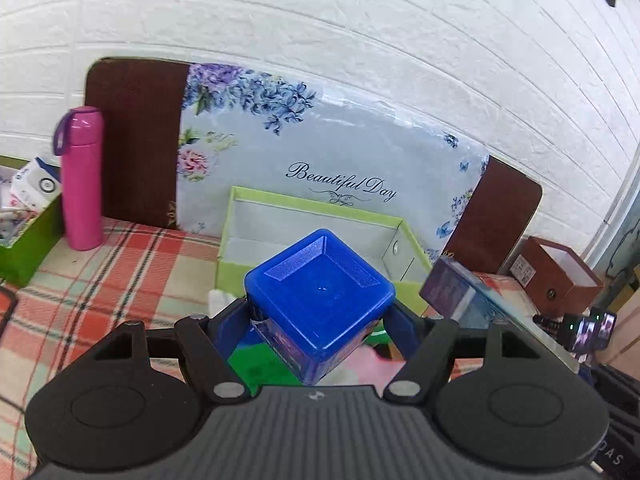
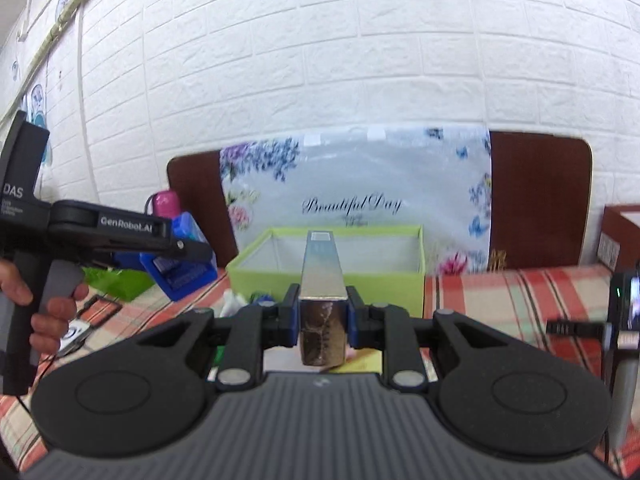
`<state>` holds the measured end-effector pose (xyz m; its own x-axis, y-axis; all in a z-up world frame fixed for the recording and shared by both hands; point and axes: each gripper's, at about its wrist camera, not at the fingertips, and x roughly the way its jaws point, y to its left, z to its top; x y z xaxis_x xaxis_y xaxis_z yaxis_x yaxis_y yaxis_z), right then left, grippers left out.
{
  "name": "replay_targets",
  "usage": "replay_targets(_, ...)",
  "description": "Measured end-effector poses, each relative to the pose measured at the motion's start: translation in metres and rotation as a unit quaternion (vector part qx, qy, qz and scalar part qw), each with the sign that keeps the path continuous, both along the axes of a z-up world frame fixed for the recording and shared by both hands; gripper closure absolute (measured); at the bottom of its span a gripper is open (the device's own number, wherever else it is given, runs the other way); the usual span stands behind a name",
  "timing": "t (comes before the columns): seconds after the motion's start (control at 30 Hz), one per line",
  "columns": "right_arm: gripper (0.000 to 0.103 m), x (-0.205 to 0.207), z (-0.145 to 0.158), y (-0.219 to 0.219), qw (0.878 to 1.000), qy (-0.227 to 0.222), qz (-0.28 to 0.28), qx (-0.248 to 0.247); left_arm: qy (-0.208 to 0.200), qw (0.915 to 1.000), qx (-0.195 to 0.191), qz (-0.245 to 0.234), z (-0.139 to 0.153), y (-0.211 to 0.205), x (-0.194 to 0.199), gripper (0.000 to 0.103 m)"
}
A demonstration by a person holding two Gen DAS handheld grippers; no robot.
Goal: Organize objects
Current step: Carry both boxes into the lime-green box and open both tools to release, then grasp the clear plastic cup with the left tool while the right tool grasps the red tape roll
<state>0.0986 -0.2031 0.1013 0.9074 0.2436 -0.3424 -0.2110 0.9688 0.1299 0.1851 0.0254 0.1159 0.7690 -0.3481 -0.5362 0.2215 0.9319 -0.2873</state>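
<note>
**Both hands loaded, green box ahead**

Nearest, the left hand-held gripper is clamped on a blue square-lidded jar, turned corner-on between the fingers and held above the counter with its checked cloth. The right hand-held gripper pinches a long, slim shiny carton by its near end, so the far end reaches out over the front wall of the open green box.

Both pieces look bound for that box. To do it well, I would lower one at a time: the carton is gripped at one end and may droop or swing, so it should go in lengthwise and level. The jar sits diagonally, so it wants squaring to the walls before release.

The box interior appears bare, leaving good room. Its front rim is the edge to clear. The two tools are close together, so they could knock. Beyond stand a pink bottle at left and a floral panel against the wall.
</note>
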Motion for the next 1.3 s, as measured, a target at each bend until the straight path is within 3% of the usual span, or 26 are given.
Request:
replay_targets(0.17,0.082,0.079,-0.015,0.008,1.0,0.026,0.012,0.001,0.022,0.9997,0.002,0.013,0.003,-0.017,0.06,0.027)
replay_targets(0.33,0.082,0.162,-0.04,0.01,0.996,0.074,0.043,0.04,0.038,0.9986,0.011,0.036,-0.009,-0.023,0.119,0.027)
replay_targets(0.53,0.082,0.224,-0.066,0.021,0.99,0.106,0.078,0.053,0.049,0.9969,0.013,0.06,-0.036,-0.027,0.168,0.026)
replay_targets(0.6,0.081,0.235,-0.074,0.024,0.992,0.098,0.071,0.032,0.045,0.9963,0.013,0.071,-0.043,-0.027,0.176,0.025)
replay_targets(0.67,0.078,0.242,-0.081,0.026,0.993,0.1,0.061,0.006,0.043,0.9963,0.019,0.072,-0.049,-0.028,0.181,0.012)
replay_targets(0.7,0.072,0.244,-0.084,0.026,0.993,0.107,0.053,-0.007,0.04,0.9964,0.022,0.072,-0.051,-0.028,0.181,0.012)
replay_targets(0.83,0.033,0.233,-0.083,0.021,0.995,0.084,0.018,-0.052,0.045,0.9963,0.02,0.071,-0.051,-0.025,0.178,0.012)
replay_targets(0.93,0.024,0.207,-0.059,0.017,0.997,0.049,0.014,-0.062,0.031,0.9968,0.027,0.069,-0.034,-0.026,0.159,0.012)
replay_targets(1.03,0.004,0.166,-0.027,0.013,0.997,-0.004,-0.003,-0.073,0.005,0.9981,0.022,0.058,-0.006,-0.025,0.128,0.012)
replay_targets(1.17,0.0,0.105,0.001,0.01,0.995,-0.058,-0.01,-0.083,0.003,0.999,0.017,0.042,0.027,-0.026,0.079,0.012)
replay_targets(1.3,0.0,0.049,0.011,0.005,0.994,-0.066,-0.009,-0.084,-0.018,0.9995,0.022,0.014,0.04,-0.024,0.024,0.012)
